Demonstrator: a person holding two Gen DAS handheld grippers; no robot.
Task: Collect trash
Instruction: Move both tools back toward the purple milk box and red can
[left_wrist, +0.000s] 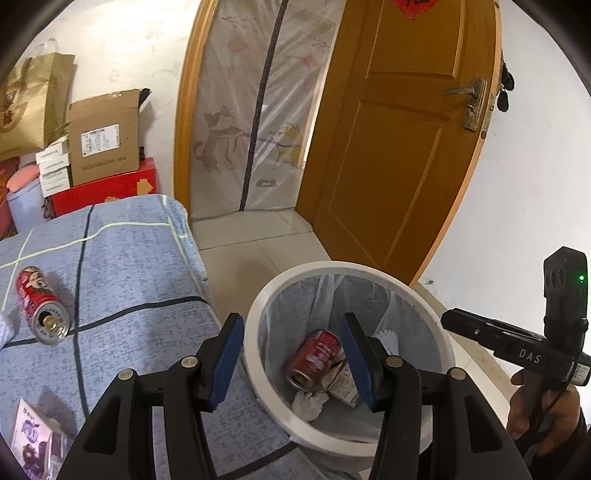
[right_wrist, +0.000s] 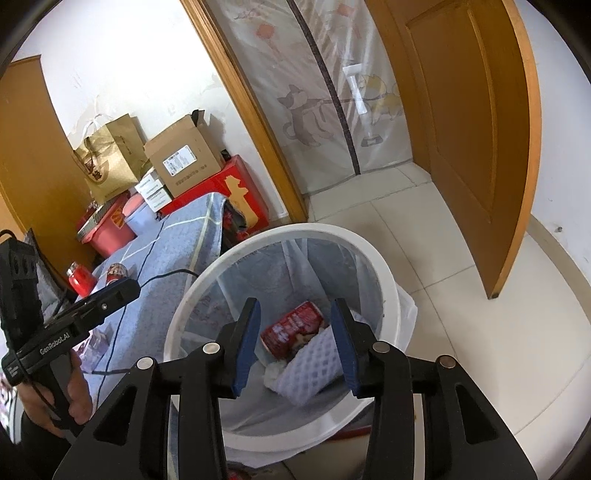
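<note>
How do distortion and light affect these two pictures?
Left wrist view: the fisheye bends the door and darkens the corners; the can casts only a soft shadow. Right wrist view: same bending, and the wall is bright, nearly washed out.

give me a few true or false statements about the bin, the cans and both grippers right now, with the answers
1. A red drink can lies inside the white round trash bin lined with a clear bag. True.
2. The left gripper is clamped on a can. False: its blue pads stand apart with nothing between them, above the bin.
3. Another red drink can lies on its side on the blue checked bedspread. True.
4. The right gripper holds the white foam net sleeve. False: it is open and empty; the sleeve lies in the bin.
5. The orange wooden door is shut. False: it stands open, showing a translucent screen curtain.
</note>
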